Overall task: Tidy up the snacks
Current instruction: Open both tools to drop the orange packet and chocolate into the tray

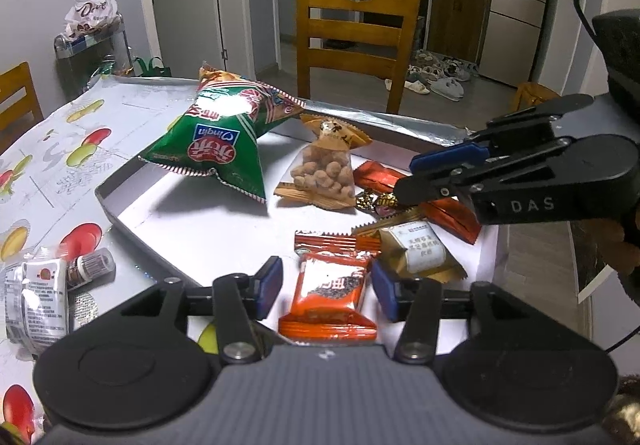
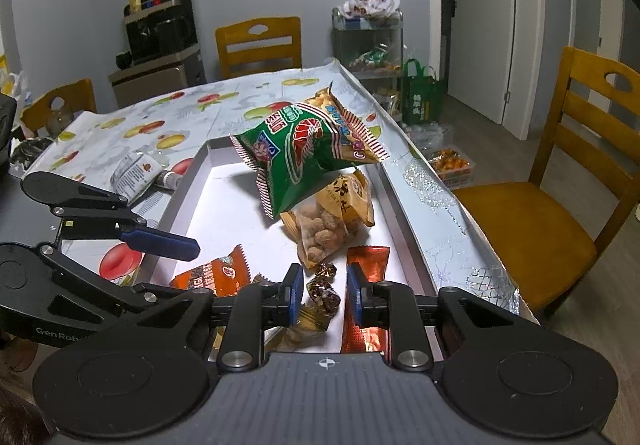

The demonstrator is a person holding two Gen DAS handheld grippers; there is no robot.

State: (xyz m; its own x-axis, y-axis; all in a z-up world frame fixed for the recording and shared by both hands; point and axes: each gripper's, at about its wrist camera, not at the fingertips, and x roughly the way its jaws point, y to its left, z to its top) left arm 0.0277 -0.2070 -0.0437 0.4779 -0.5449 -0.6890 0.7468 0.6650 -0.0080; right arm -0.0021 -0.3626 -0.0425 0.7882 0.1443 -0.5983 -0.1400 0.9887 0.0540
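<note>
Tray (image 1: 120, 205): shallow white-floored box with grey walls, on the fruit-print desk (image 1: 60, 149); fills the middle of both views and holds all the snacks.
Green shrimp-chip bag (image 1: 224, 137): upper centre of the left wrist view, propped at a tilt over the tray's far end. Air-puffed and probably very light; contents brittle, film slick. Best taken by a crimped end seam, not squeezed across the belly.
Coated-peanut pouch (image 1: 324, 173): clear-fronted, just right of the green bag and partly under it in the right wrist view. Denser, lumpy, soft-walled; the flat top seal is the safest hold.
Orange sachet (image 1: 332, 293): lower centre, lying between the blue pads (image 1: 269, 285) of the left hand-held gripper (image 1: 326, 287). Flat, pliable, glossy; pinch across its width.
Gold sachet (image 1: 420, 249): right of the orange one, overlapping neighbours.
Red foil bars (image 1: 452, 217): centre right, stiff-looking, slippery wrap.
Wrapped candies (image 2: 322, 289): small, twisted foil, lower centre of the right wrist view, between the pads of the right hand-held gripper (image 2: 322, 295); likely to roll or slide out.
Left hand-held gripper: jaws apart, nothing held.
Right hand-held gripper: jaws apart around the candies, not closed on them.
Crumpled white packet (image 1: 36, 301): on the desk, lower left, outside the tray.
</note>
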